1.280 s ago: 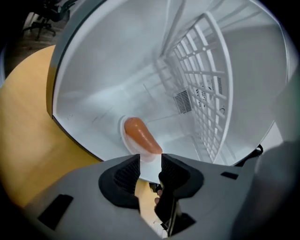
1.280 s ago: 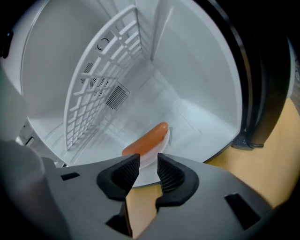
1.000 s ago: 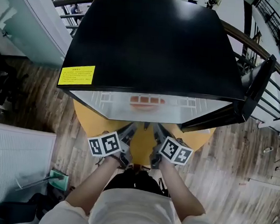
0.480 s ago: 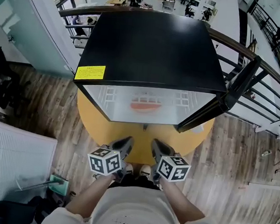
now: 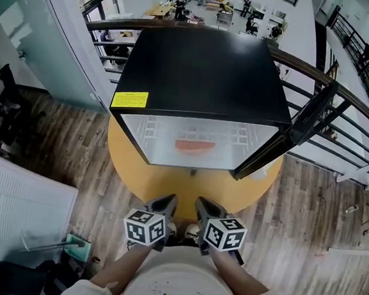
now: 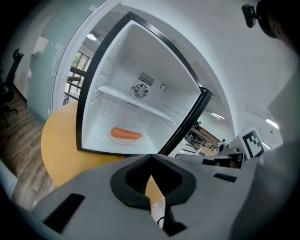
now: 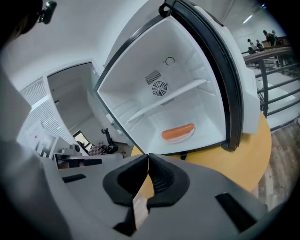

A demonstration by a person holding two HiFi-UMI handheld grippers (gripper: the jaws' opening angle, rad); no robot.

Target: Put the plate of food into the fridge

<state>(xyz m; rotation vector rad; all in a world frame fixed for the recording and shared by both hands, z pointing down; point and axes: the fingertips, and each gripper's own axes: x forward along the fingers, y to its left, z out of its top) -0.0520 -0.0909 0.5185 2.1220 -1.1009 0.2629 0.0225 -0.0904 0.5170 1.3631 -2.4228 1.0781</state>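
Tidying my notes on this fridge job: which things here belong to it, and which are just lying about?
Job: black mini fridge, its open door, white plate of orange sausage inside, left gripper, right gripper.
Lying about: dark metal railing, white slatted panel.

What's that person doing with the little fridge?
A person stands facing a small black fridge on a round yellow table, a gripper in each hand. The plate with a sausage already sits on the fridge floor. The left gripper and right gripper are both shut and empty, and the door hangs open.
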